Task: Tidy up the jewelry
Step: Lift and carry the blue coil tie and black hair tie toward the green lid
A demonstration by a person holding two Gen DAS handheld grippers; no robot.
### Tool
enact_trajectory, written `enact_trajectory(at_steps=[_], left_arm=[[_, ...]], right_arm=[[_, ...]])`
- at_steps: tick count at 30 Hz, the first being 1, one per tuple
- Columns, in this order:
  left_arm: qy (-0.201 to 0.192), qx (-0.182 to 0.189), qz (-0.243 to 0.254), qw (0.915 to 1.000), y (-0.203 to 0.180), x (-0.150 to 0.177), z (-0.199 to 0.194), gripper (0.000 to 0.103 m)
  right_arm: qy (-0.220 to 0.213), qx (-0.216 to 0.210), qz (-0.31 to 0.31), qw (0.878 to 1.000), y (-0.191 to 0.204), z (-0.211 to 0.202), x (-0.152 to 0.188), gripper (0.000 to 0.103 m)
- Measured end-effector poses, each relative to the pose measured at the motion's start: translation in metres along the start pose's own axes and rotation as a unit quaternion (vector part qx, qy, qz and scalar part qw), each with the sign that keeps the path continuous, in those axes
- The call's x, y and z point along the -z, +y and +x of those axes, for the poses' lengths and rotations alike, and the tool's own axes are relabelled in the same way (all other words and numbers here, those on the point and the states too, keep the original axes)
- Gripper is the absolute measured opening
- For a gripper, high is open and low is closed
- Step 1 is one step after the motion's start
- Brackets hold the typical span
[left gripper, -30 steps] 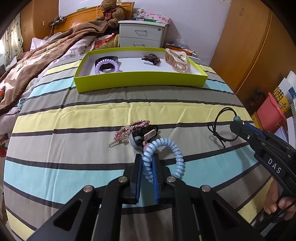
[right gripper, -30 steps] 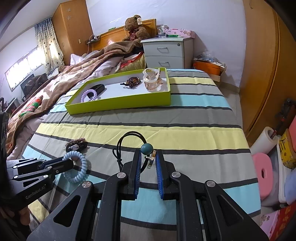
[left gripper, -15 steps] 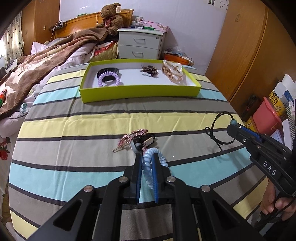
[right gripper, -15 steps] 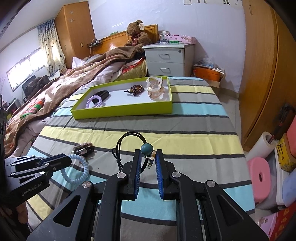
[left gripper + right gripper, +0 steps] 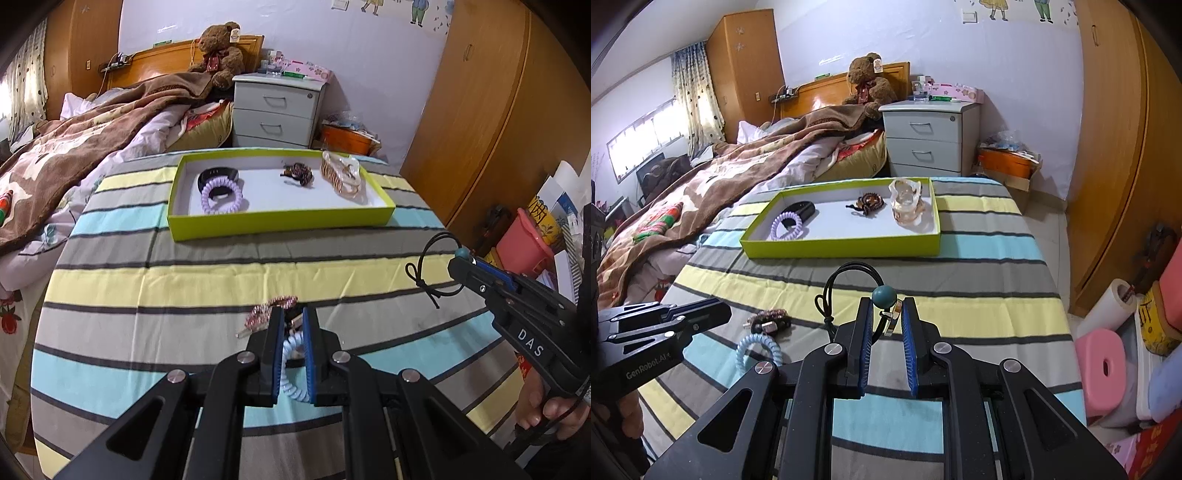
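Left tool [image 5: 293,334]: clamped on the pale blue coil hair tie [image 5: 291,369], which runs up between the blue pads; from the right wrist view the loop [image 5: 759,350] dangles under the tool, clear of the bedspread.
Right tool [image 5: 886,325]: closed on the black cord tie with the teal bead [image 5: 884,295] — the bead sits just past the tips and the cord loop arcs out ahead.
What has changed: over the last second both tools have risen and drawn back; the green tray [image 5: 280,221] now sits farther off and lower in both views, and the coil has slid deeper between the left pads.
Meaning for the task: both pieces look lifted off the striped bedspread [image 5: 184,280] and ready to carry to the tray — the pick seems done, the placing not yet.
Still on the bed: a pink beaded clip [image 5: 267,312] and a dark clip [image 5: 770,323] lie together just ahead of the left tool.
Already in the tray: a purple coil tie [image 5: 221,195] on a black band, a small brown clip [image 5: 298,172], a clear claw clip [image 5: 341,177].
Risk: the springy coil may shift in the grip during the carry.
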State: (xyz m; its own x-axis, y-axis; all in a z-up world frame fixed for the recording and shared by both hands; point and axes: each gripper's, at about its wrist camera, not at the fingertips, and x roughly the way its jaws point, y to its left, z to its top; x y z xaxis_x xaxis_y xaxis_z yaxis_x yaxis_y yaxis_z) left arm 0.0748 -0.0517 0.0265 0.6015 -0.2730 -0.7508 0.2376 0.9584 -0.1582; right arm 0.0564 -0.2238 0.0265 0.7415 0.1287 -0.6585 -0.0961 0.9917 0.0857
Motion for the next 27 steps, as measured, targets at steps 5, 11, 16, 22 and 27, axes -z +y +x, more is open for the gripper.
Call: enact_trajectory(at_steps=[5,11,16,22,27], left_arm=[[0.004,0.010,0.004,0.9999,0.005,-0.005,0.000,0.011],[0.047,0.016,-0.007,0.9987,0.014,0.013,0.023,0.013],[0.082,0.009,-0.005,0.9966,0.010,0.025,0.044,0.027],[0.082,-0.007,0.012,0.9965,0.002,0.027,0.045,0.019],[0.077,-0.009,0.019,0.9968,0.000,0.027,0.043,0.010]], right_arm=[[-0.002,-0.002,0.005,1.000,-0.002,0.000,-0.001,0.016],[0.006,-0.001,0.011,1.000,-0.006,0.005,0.004,0.016],[0.008,-0.001,0.012,1.000,-0.007,0.006,0.004,0.016],[0.007,-0.003,0.011,1.000,-0.006,0.005,0.003,0.016],[0.005,0.000,0.012,1.000,-0.006,0.003,0.003,0.016]])
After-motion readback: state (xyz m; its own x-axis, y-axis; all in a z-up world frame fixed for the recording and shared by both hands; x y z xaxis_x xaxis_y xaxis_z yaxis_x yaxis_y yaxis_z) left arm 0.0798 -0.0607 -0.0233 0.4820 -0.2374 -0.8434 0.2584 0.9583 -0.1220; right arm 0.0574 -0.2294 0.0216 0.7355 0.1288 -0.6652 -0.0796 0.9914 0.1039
